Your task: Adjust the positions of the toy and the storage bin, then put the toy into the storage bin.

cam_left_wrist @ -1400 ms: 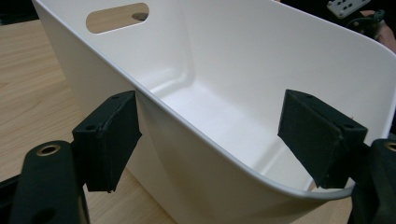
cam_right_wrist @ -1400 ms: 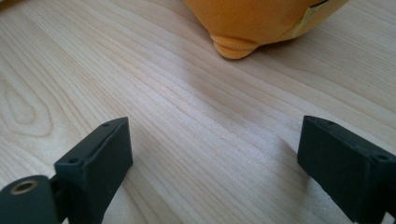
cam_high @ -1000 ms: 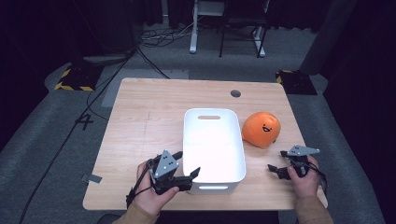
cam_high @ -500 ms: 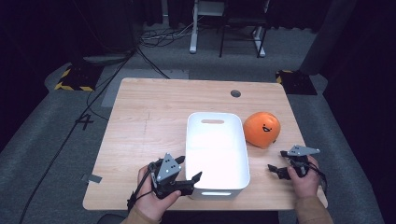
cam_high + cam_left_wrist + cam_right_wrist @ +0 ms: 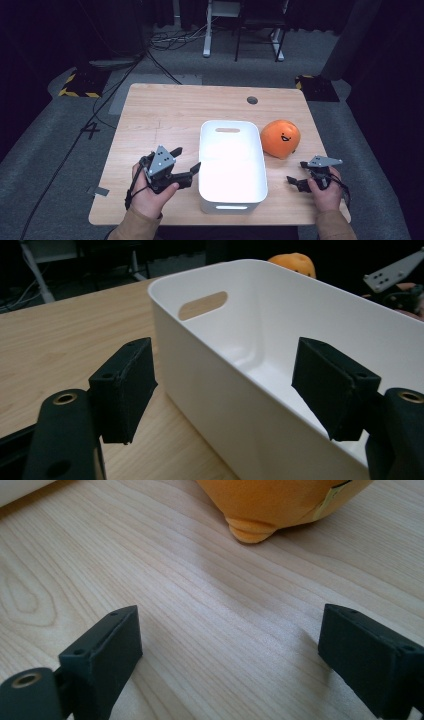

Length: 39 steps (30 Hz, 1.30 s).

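The white rectangular plastic bin (image 5: 232,165) is seen mid-worktop, its long wall straddled by the left gripper (image 5: 186,161), whose jaws, lately reopening, touch nothing. Beside the round orange plush toy (image 5: 281,138), the right gripper (image 5: 294,183) is held open, empty.

In the high view the desk (image 5: 165,115) fills the middle of the frame. A bin (image 5: 231,162) stands on it right of centre, its long side running from the lower edge toward mid-frame, its handle slot at the upper end. Just right of the bin's upper end a round toy (image 5: 281,139) sits on the desk, close beside the wall. Lower left of the bin lies the left claw (image 5: 186,161), near its long wall. At lower right the right claw (image 5: 292,181) lies below the toy, apart from both toy and bin.
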Tool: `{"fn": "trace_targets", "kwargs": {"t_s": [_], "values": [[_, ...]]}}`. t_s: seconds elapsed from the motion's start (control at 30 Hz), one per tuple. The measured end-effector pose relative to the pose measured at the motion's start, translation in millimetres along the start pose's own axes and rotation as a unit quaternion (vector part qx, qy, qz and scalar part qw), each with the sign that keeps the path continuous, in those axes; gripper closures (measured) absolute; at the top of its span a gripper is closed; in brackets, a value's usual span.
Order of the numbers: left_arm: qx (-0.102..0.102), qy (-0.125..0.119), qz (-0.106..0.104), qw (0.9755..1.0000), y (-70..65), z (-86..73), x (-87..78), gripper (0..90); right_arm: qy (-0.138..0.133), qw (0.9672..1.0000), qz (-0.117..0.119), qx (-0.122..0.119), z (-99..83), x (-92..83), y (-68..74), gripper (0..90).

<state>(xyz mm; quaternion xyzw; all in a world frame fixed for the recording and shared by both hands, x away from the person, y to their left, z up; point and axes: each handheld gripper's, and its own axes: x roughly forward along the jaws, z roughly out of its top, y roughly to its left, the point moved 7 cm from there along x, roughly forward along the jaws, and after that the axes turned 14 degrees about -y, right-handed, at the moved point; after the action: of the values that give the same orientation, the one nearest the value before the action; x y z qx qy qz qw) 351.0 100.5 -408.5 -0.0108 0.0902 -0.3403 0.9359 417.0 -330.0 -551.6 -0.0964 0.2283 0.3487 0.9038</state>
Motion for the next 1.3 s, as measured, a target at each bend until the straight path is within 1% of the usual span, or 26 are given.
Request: {"fn": "trace_targets", "kwargs": {"t_s": [0.03, 0.07, 0.1, 0.17, 0.2, 0.27, 0.33, 0.37, 0.4, 0.43, 0.57, 0.6, 0.63, 0.73, 0.77, 0.83, 0.87, 0.9, 0.93, 0.97, 1.03, 1.1, 1.13, 1.23, 1.27, 1.3], "values": [[0.000, 0.000, 0.000, 1.0000, 0.0, 0.0, 0.0, 25.4, 0.000, 1.0000, 0.000, 0.000, 0.0, 0.0, 0.0, 10.5], [0.000, -0.001, 0.009, 1.0000, 11.5, 0.1, 1.1, 25.3, 0.000, 1.0000, 0.001, -0.001, -0.1, -0.1, -0.1, 10.5], [0.000, -0.001, 0.009, 1.0000, 11.5, 0.1, 1.1, 25.2, 0.000, 1.0000, 0.001, -0.001, -0.1, -0.1, -0.1, 10.5], [0.001, 0.006, 0.014, 0.9999, 20.7, -0.9, 2.2, 25.3, 0.000, 1.0000, 0.001, -0.001, -0.1, -0.1, 0.0, 10.5], [0.012, 0.007, 0.017, 0.9998, 25.7, -1.1, 2.9, 25.3, 0.000, 1.0000, 0.001, -0.001, -0.1, -0.1, 0.0, 10.5], [0.032, 0.021, 0.023, 0.9990, 33.8, -2.9, 3.1, 25.2, 0.000, 1.0000, 0.001, -0.001, -0.1, -0.1, 0.0, 10.5], [0.042, 0.027, 0.032, 0.9982, 41.3, -3.9, 2.0, 25.2, 0.000, 1.0000, 0.001, 0.000, 0.0, 0.0, 0.1, 10.6], [0.037, 0.029, 0.034, 0.9983, 48.5, -5.3, 0.3, 25.1, 0.000, 1.0000, 0.001, 0.000, 0.0, -0.1, 0.1, 10.6], [0.032, 0.031, 0.034, 0.9984, 50.8, -6.0, -0.7, 25.1, 0.000, 1.0000, 0.001, 0.000, 0.0, -0.1, 0.0, 10.6], [0.032, 0.031, 0.034, 0.9984, 50.8, -6.0, -0.7, 25.1, 0.000, 1.0000, 0.001, 0.000, 0.0, -0.1, 0.0, 10.6], [0.041, 0.040, 0.046, 0.9973, 65.8, -9.9, -4.4, 25.1, 0.000, 1.0000, 0.001, -0.001, 0.0, -0.1, 0.0, 10.6], [0.036, 0.044, 0.042, 0.9975, 67.3, -11.9, -5.1, 25.1, 0.000, 1.0000, 0.001, 0.000, 0.0, -0.1, 0.1, 10.6], [0.037, 0.051, 0.043, 0.9971, 72.5, -14.7, -6.6, 25.2, 0.000, 1.0000, 0.001, 0.000, 0.0, -0.1, 0.0, 10.5], [0.036, 0.053, 0.048, 0.9968, 77.5, -17.3, -8.2, 25.3, 0.000, 1.0000, -0.001, 0.003, 0.2, 0.0, 0.5, 10.6], [0.039, 0.058, 0.050, 0.9963, 80.5, -18.7, -9.5, 25.2, 0.001, 1.0000, 0.001, -0.002, -0.1, -0.2, -0.3, 10.6], [0.040, 0.060, 0.056, 0.9958, 86.0, -21.2, -10.9, 25.2, 0.001, 1.0000, 0.001, -0.001, -0.1, -0.2, -0.3, 10.5], [0.038, 0.068, 0.058, 0.9952, 90.5, -24.9, -11.7, 25.2, 0.000, 1.0000, -0.002, 0.004, 0.2, -0.1, 0.5, 10.6], [0.038, 0.068, 0.058, 0.9952, 90.5, -24.9, -11.7, 25.2, 0.000, 1.0000, -0.003, 0.004, 0.0, -0.3, 0.4, 10.6], [0.037, 0.077, 0.065, 0.9942, 96.6, -30.9, -12.1, 25.3, 0.001, 1.0000, -0.003, 0.003, -0.1, -0.5, 0.3, 10.6], [0.037, 0.077, 0.065, 0.9942, 96.6, -30.9, -12.1, 25.3, 0.001, 1.0000, -0.003, 0.003, -0.1, -0.5, 0.3, 10.6], [0.030, 0.084, 0.066, 0.9938, 100.5, -37.0, -12.3, 25.4, 0.002, 1.0000, -0.003, 0.002, -0.3, -0.8, 0.0, 10.7], [0.032, 0.098, 0.072, 0.9920, 104.6, -44.5, -13.3, 25.6, 0.001, 1.0000, -0.004, 0.002, -0.3, -0.8, 0.0, 10.8], [0.042, 0.106, 0.086, 0.9897, 109.1, -50.3, -15.4, 25.8, 0.000, 0.9999, -0.006, 0.008, -0.3, -1.3, 0.8, 11.6], [0.038, 0.106, 0.089, 0.9897, 111.6, -54.8, -16.6, 25.8, -0.002, 0.9998, -0.014, 0.014, -0.3, -1.8, 1.3, 14.0], [0.030, 0.108, 0.087, 0.9899, 113.2, -58.5, -17.9, 25.8, -0.002, 0.9998, -0.014, 0.014, -0.3, -1.8, 1.3, 14.0], [0.025, 0.108, 0.089, 0.9898, 115.1, -61.8, -18.7, 25.8, -0.006, 0.9995, -0.022, 0.021, 0.2, -2.1, 1.1, 16.9]]}}
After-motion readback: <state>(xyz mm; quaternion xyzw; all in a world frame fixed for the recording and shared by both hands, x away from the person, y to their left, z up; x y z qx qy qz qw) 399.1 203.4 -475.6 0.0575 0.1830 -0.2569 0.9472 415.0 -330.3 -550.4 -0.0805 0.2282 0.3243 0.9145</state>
